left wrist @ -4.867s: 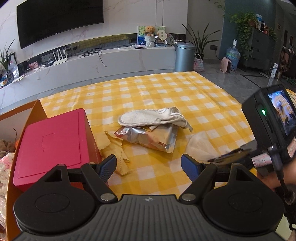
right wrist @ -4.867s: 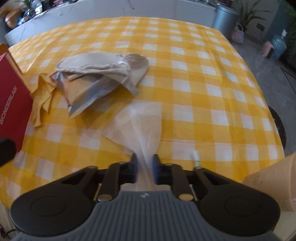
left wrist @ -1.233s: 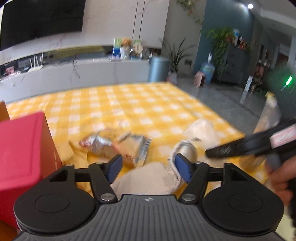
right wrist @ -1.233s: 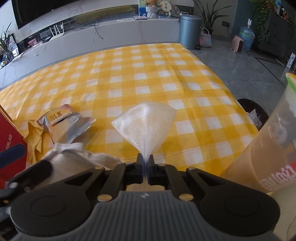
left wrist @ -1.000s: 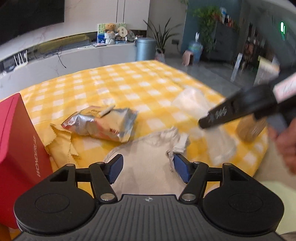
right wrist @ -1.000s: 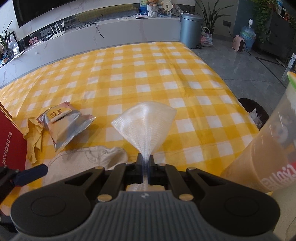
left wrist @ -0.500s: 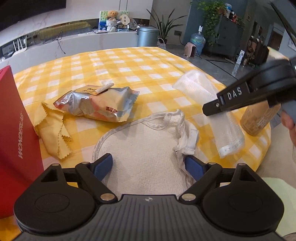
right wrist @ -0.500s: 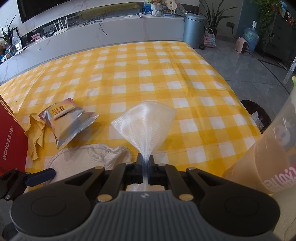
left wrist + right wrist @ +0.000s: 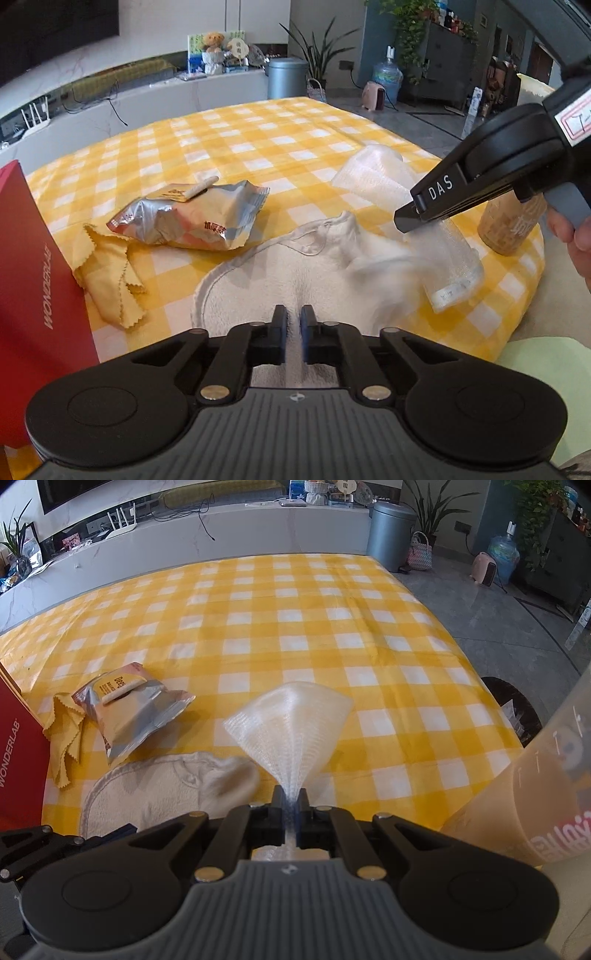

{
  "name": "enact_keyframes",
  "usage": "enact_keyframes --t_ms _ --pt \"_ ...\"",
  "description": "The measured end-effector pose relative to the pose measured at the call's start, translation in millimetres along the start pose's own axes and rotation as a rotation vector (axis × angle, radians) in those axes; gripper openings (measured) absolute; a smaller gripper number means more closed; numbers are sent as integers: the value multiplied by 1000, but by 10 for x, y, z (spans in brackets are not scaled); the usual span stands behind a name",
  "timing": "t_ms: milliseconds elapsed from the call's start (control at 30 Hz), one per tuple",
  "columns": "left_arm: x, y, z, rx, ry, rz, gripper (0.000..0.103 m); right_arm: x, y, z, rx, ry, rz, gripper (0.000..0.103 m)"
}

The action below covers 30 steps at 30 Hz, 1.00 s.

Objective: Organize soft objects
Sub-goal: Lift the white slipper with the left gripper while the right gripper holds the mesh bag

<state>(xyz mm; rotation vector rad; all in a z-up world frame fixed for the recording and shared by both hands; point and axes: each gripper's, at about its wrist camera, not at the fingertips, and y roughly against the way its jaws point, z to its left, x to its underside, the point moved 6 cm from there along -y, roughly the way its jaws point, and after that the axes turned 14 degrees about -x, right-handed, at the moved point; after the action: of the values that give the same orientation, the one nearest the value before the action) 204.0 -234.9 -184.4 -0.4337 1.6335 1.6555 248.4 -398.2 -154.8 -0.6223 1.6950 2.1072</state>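
A cream terry cloth (image 9: 295,273) lies spread on the yellow checked tablecloth (image 9: 258,147) near its front edge. My left gripper (image 9: 293,325) sits over the cloth's near edge with its jaws closing, and a fold of the cloth is pinched between the pads. The right gripper (image 9: 290,801) is shut on a translucent white mesh sleeve (image 9: 291,723), which fans out above the table. In the left wrist view the right gripper (image 9: 406,218) reaches in from the right, and the mesh sleeve (image 9: 454,258) hangs beside the cloth. The right wrist view shows the cream cloth (image 9: 159,790) at lower left.
A silver snack bag (image 9: 192,218) and a crumpled yellow cloth (image 9: 110,280) lie left of the cream cloth. A red box (image 9: 33,288) stands at the table's left edge. A plastic cup with a tan drink (image 9: 513,225) stands at the right front corner.
My left jaws stood wide apart over the cream cloth half a second ago and have now come together on it. The right gripper and its mesh sleeve have stayed put.
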Motion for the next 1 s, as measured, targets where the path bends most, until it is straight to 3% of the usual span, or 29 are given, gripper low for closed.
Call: enact_keyframes --t_ms 233,467,633,833,1000 --pt "-44 218 -12 -21 -9 -60 5 -18 50 -5 -26 -10 -32 1" --pt "-262 557 68 14 39 -94 4 -91 159 0 -114 -47 -110 1" --pt "-476 869 148 42 66 -155 4 -109 178 -2 -120 -57 -124 1" --pt "-672 1147 329 38 90 -191 4 -181 454 23 -183 -85 -227 0" --pt "-755 1345 598 26 138 -205 4 -208 544 59 -189 -87 -254 0"
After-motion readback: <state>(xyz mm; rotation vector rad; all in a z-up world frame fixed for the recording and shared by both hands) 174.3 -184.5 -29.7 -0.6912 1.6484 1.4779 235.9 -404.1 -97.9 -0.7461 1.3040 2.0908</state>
